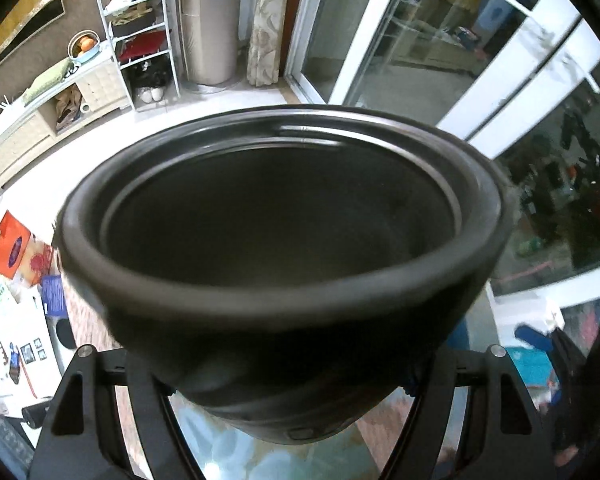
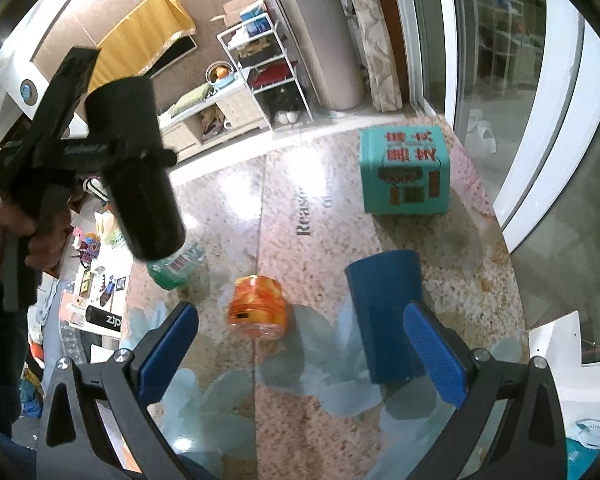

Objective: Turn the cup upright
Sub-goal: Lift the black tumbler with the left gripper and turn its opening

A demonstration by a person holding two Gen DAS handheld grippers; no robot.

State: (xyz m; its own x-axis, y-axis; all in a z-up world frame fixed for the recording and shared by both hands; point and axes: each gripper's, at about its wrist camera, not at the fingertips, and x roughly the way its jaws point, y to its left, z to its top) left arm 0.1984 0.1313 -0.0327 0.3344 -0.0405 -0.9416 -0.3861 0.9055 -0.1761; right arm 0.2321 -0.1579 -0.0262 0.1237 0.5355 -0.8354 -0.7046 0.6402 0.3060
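A tall black cup [image 1: 284, 264] fills the left wrist view, its open mouth toward the camera. My left gripper [image 1: 288, 384] is shut on its body, the fingers mostly hidden behind it. In the right wrist view the same black cup [image 2: 138, 172] hangs in the air at the upper left, tilted, clamped in my left gripper [image 2: 112, 152] above the table. My right gripper [image 2: 300, 344] is open and empty low over the table. A dark blue cup [image 2: 384, 312] stands on the table just inside its right finger [image 2: 436, 352].
On the glass-topped table [image 2: 320, 208] stand an orange jar [image 2: 256, 306], a teal box [image 2: 404, 170] at the far right, and a green bottle [image 2: 176, 268] under the black cup. Glass doors [image 2: 500, 80] run along the right. A white shelf rack [image 2: 260, 68] stands behind.
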